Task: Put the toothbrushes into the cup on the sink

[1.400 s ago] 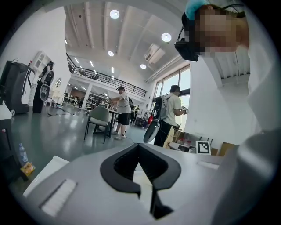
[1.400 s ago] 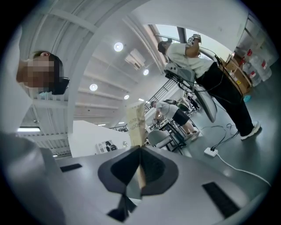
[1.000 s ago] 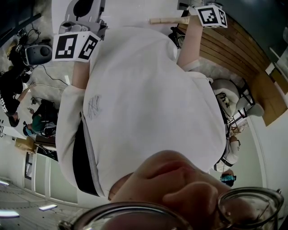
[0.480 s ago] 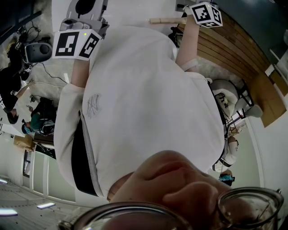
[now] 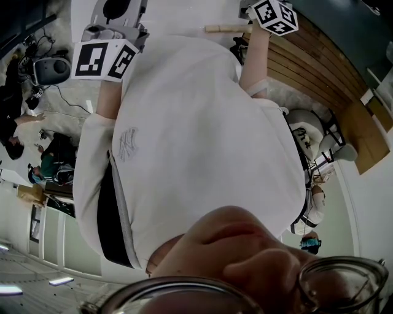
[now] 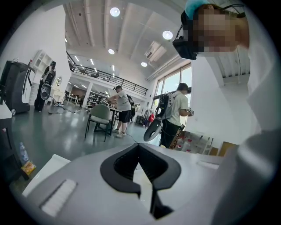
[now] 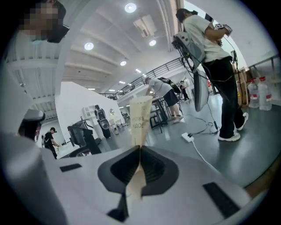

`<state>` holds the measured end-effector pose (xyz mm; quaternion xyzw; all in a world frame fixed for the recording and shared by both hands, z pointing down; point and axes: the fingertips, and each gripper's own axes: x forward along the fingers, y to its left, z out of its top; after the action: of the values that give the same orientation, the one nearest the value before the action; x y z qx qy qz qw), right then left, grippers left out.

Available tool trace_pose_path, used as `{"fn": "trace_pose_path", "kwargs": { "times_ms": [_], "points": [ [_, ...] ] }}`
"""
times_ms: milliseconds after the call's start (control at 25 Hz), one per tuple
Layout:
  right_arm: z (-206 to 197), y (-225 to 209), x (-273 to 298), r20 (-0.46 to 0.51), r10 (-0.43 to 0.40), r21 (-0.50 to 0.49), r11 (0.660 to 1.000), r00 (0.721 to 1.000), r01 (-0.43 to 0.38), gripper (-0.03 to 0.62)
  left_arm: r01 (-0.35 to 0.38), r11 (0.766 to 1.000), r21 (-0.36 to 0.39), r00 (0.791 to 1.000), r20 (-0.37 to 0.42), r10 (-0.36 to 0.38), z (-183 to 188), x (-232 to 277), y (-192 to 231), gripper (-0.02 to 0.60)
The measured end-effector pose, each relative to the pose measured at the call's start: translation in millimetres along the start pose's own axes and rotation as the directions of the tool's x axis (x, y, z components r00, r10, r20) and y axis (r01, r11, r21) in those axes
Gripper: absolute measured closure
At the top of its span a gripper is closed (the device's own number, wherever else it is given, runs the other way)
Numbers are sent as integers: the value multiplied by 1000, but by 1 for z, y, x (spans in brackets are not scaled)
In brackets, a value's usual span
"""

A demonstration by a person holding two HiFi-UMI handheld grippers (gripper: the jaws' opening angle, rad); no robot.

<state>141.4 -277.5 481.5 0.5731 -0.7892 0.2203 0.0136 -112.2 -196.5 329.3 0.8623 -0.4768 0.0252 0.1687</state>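
Both arms were stretched out toward the top of the frame in the head view. Left tool [image 6: 138, 145] had its jaws pressed together, and right tool [image 7: 140, 147] was clamped tight on a pale toothbrush packet [image 7: 140, 116].

Clearance: open hall floor, scattered obstacles.
Ahead of left hand-held gripper [image 6: 139, 145]: bare floor [image 6: 52, 136], then chair [image 6: 100, 115], person in cap [image 6: 174, 115]. Ahead of right hand-held gripper [image 7: 140, 148]: person in white shirt [image 7: 215, 57], cable [image 7: 206, 156], bottles [image 7: 259, 93].

A large open lab or workshop hall; high ceiling with round lights [image 6: 115, 12], a railed mezzanine [image 6: 99, 75], a glossy floor [image 6: 52, 132]. People wearing backpack rigs [image 6: 175, 114] stand near a chair [image 6: 100, 115]; a power strip [image 7: 189, 137] trails cable.
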Motion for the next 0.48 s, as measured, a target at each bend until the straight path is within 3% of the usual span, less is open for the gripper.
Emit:
{"fn": "trace_pose_path", "kwargs": {
  "times_ms": [480],
  "points": [
    [-7, -2, 3, -68, -29, -80, 997, 997, 24, 580, 7, 1000, -1, 1000, 0, -7, 0, 2, -1, 580]
  ]
}}
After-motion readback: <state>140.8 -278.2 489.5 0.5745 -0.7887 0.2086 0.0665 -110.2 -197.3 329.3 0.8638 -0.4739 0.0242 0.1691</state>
